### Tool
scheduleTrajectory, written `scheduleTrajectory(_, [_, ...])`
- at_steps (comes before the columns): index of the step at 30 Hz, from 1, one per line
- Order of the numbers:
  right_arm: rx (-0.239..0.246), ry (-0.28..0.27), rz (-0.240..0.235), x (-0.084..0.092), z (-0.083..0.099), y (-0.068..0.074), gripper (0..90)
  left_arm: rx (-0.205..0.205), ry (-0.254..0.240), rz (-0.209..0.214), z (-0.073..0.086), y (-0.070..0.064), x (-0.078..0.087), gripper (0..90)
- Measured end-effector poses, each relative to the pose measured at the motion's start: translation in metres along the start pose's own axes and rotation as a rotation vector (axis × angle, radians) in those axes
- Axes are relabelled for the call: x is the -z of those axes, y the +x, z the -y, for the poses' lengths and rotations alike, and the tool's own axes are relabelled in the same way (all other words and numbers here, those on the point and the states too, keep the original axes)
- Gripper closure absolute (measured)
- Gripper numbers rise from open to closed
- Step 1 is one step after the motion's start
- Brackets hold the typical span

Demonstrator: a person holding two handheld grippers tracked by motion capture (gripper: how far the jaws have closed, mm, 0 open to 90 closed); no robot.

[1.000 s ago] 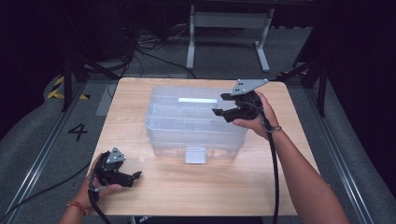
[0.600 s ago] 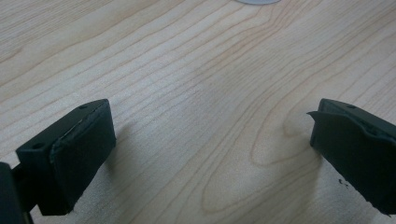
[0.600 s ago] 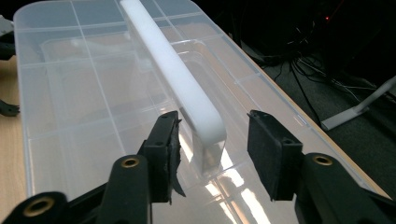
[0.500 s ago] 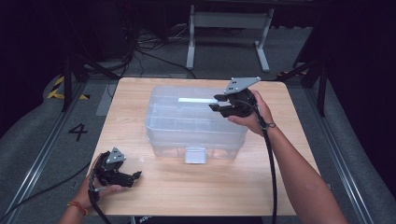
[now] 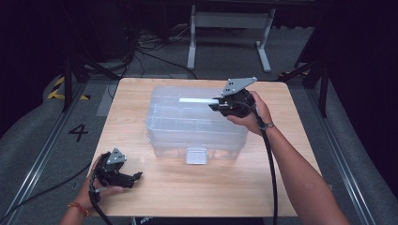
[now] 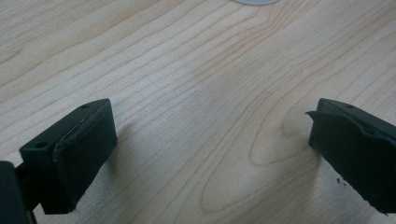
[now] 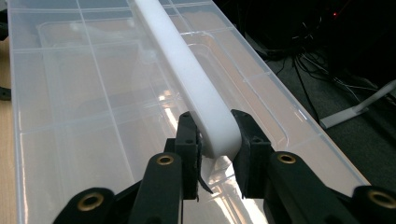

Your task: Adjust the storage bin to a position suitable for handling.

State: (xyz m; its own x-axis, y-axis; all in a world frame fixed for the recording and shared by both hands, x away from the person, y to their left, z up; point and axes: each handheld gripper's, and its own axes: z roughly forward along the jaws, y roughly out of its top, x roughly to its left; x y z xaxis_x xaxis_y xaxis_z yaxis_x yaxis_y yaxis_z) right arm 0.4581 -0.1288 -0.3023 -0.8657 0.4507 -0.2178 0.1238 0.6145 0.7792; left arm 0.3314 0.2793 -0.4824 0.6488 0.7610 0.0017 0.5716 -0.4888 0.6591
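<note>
Since the earlier frames the right gripper (image 5: 217, 104) has slid from above the near right part of the clear plastic storage box (image 5: 195, 123) to the end of its white handle (image 5: 199, 100), and its fingers (image 7: 188, 140) have just been closing; they now pinch the rounded end of that handle (image 7: 201, 93) from both sides. The left gripper (image 5: 136, 176) has kept its place near the front left corner of the worktop (image 5: 291, 140), well apart from the box.

The box is shut under its clear lid (image 7: 70, 93), whose moulded ribs divide it into panels; through the plastic nothing can be made out inside. A small grey latch (image 5: 196, 155) hangs at the middle of the box's front wall.

The box stands about mid-worktop, on pale wood grain (image 6: 196, 93). Beyond the far edge, behind the box, lie a grey floor, dark cables and the white legs of a stand (image 5: 230, 33); a painted number four (image 5: 78, 132) marks the floor to the left of the box.

The handle runs along the lid top, away from the right fingers, lengthwise towards the box's left end. The left fingers (image 6: 70, 149) stand wide apart over bare wood, with nothing between them.
</note>
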Motion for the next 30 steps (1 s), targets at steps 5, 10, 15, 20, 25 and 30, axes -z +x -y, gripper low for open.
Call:
scheduleTrajectory(5, [0.0, 0.002, 0.0, 0.0, -0.001, -0.001, 74.2, 0.016, -0.015, -0.007, 0.001, 0.0, 0.002, 8.3])
scheduleTrajectory(10, [-0.012, 0.019, -0.013, -0.001, -0.004, -0.004, 74.2, 0.0, -0.027, -0.007, 0.0, 0.002, 0.003, 16.4])
scheduleTrajectory(15, [-0.034, 0.018, -0.018, 0.0, -0.007, -0.008, 74.1, -0.012, -0.026, -0.006, -0.003, 0.001, 0.004, 25.5])
scheduleTrajectory(20, [-0.053, 0.023, -0.02, 0.0, -0.012, -0.014, 74.0, -0.055, -0.078, -0.02, -0.018, -0.001, 0.016, 31.8])
scheduleTrajectory(25, [-0.057, 0.024, -0.024, 0.0, -0.014, -0.018, 73.9, -0.069, -0.166, -0.004, -0.037, -0.004, 0.032, 39.2])
scheduleTrajectory(30, [-0.06, 0.031, -0.019, 0.0, -0.017, -0.021, 73.8, -0.081, -0.222, 0.012, -0.054, -0.009, 0.039, 48.0])
